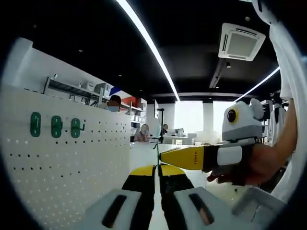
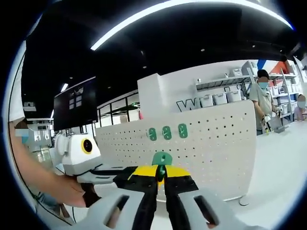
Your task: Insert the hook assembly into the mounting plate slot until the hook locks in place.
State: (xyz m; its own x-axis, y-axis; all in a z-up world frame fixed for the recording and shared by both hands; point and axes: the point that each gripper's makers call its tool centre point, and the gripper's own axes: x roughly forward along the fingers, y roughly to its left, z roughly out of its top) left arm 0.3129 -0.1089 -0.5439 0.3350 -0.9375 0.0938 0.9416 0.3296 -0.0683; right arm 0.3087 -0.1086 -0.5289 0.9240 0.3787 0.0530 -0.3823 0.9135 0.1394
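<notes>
In the right gripper view, the right gripper (image 2: 161, 178) is pinching a green hook assembly (image 2: 162, 159) between its yellow-tipped jaws, which are closing tightly on its lower part while its rounded green top is sticking up above them. The hook assembly is hanging in the air in front of a white pegboard mounting plate (image 2: 216, 143), not touching it. Three green hooks (image 2: 167, 132) are sitting side by side in a row on that pegboard, above the held piece. The left gripper (image 2: 112, 173) is coming in from the left, held in a hand (image 2: 72, 191).

In the left gripper view, the left gripper (image 1: 157, 170) is showing its jaws drawn together with nothing between them. The pegboard mounting plate (image 1: 72, 163) is standing to the left, with the three green hooks (image 1: 56, 126) near its upper left corner. The right gripper (image 1: 168, 156) is reaching in from the right, gripped by a hand (image 1: 254, 165).
</notes>
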